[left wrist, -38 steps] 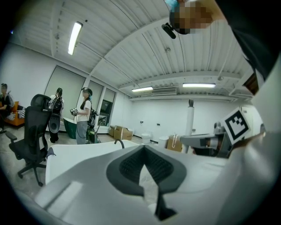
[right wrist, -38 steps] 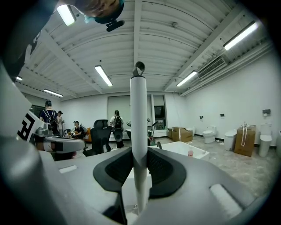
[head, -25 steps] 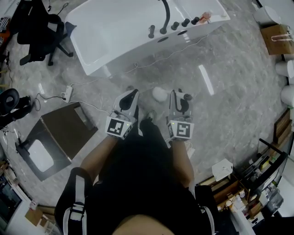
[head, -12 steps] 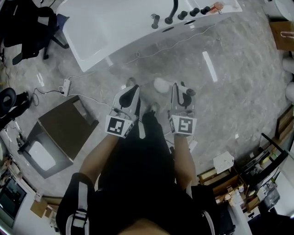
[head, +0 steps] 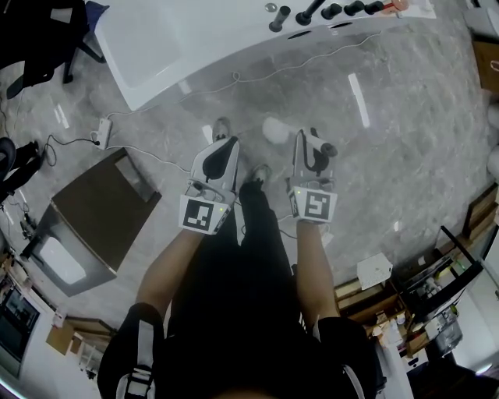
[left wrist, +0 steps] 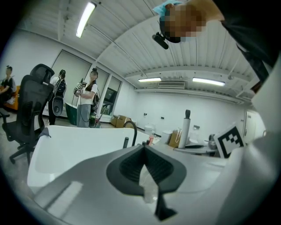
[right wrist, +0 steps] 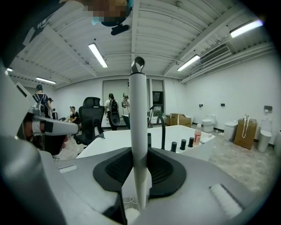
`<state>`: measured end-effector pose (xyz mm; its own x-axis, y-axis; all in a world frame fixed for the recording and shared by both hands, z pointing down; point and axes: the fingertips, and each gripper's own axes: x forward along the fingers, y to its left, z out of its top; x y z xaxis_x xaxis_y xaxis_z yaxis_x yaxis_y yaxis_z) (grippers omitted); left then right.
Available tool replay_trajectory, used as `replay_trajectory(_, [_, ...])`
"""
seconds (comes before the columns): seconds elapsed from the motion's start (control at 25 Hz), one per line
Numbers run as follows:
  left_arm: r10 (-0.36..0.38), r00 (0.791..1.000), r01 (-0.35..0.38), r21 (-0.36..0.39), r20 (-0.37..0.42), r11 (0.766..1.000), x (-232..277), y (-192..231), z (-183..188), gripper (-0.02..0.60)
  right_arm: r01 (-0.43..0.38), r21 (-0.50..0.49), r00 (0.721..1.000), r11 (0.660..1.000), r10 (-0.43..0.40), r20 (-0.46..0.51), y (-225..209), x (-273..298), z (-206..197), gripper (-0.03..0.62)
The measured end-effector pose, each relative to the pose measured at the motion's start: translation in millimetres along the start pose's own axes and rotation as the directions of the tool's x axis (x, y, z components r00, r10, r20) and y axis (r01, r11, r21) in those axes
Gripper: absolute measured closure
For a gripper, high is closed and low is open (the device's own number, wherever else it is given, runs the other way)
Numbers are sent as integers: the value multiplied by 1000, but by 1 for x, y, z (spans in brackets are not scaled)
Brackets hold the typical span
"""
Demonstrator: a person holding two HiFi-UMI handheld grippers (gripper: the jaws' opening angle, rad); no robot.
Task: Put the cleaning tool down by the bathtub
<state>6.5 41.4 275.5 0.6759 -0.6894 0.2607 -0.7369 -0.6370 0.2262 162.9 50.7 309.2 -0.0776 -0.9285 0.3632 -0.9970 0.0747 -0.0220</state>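
Note:
The white bathtub [head: 179, 39] runs along the top of the head view and fills the background of the right gripper view [right wrist: 127, 138]. My right gripper [head: 309, 142] is shut on the cleaning tool's white handle [right wrist: 138, 127], which stands upright between its pads. The tool's white head [head: 273, 128] hangs just over the grey floor, short of the tub. The left gripper [head: 226, 145] hovers beside it, its pads meeting at the tip [left wrist: 144, 147] with nothing between them. From the left gripper view the handle [left wrist: 185, 129] shows at the right.
A black office chair [head: 35, 35] stands left of the tub. A power strip with its cable [head: 101, 134] lies on the floor, and a brown cabinet [head: 101, 210] sits at the left. Faucet and knobs [head: 316, 12] line the tub rim. Shelving [head: 440, 284] crowds the lower right. People [left wrist: 85, 101] stand far behind.
Both grippers have sunk toward the floor together, the right one still holding the tool. The bathtub has slid toward the top of the head view.

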Motion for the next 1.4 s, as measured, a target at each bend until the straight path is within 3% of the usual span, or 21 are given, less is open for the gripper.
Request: replay_trajectory(1.4, [37,998,-38,-24,-42,999,73,82,-144,574,-56,-19,990,998,53,-127,11,142,-215,499])
